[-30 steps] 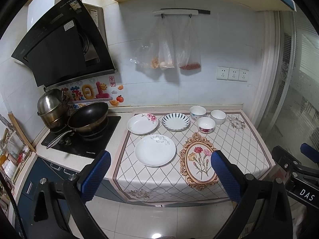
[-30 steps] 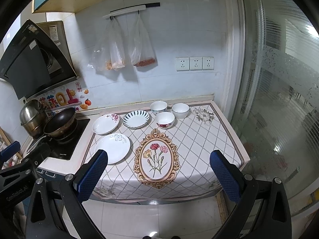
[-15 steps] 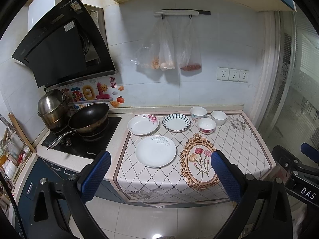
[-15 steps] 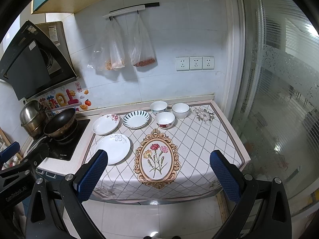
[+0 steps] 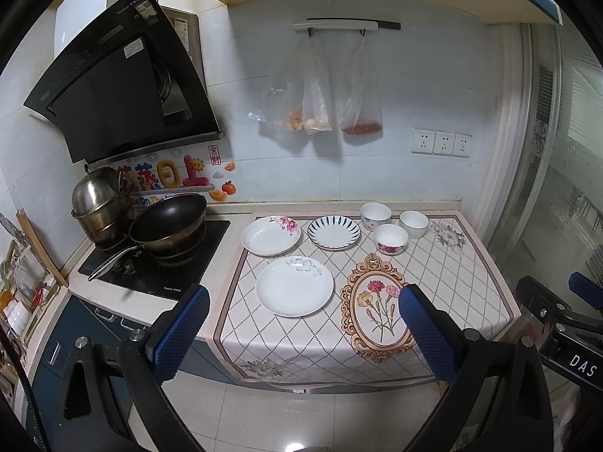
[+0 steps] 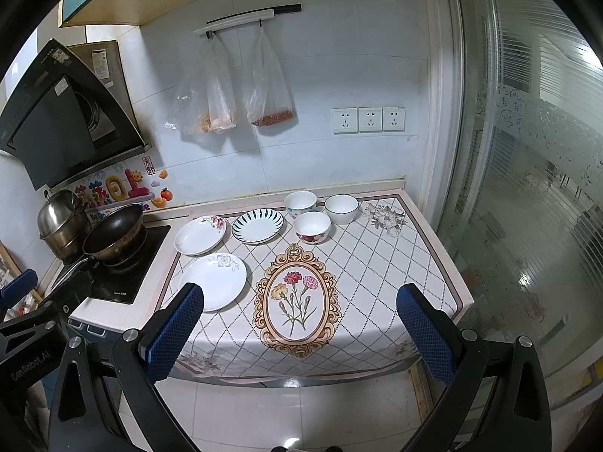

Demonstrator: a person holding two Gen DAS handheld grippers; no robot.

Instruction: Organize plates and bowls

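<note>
Only the left wrist view shows the wooden rack (image 5: pixel 26 286) past the counter's left edge. Three plates (image 5: pixel 294 286) lie at the cloth's (image 5: pixel 444 260) left edge, three bowls (image 5: pixel 391 238) toward its far right corner. Left gripper (image 5: pixel 303 333) and right gripper (image 6: pixel 299 329) hover before the front edge, jaws wide, holding nothing.

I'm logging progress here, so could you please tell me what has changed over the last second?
Nothing visibly changed. The left claw and right claw are open and empty short of the counter, and the three plates and three bowls lie untouched on the cloth.
</note>
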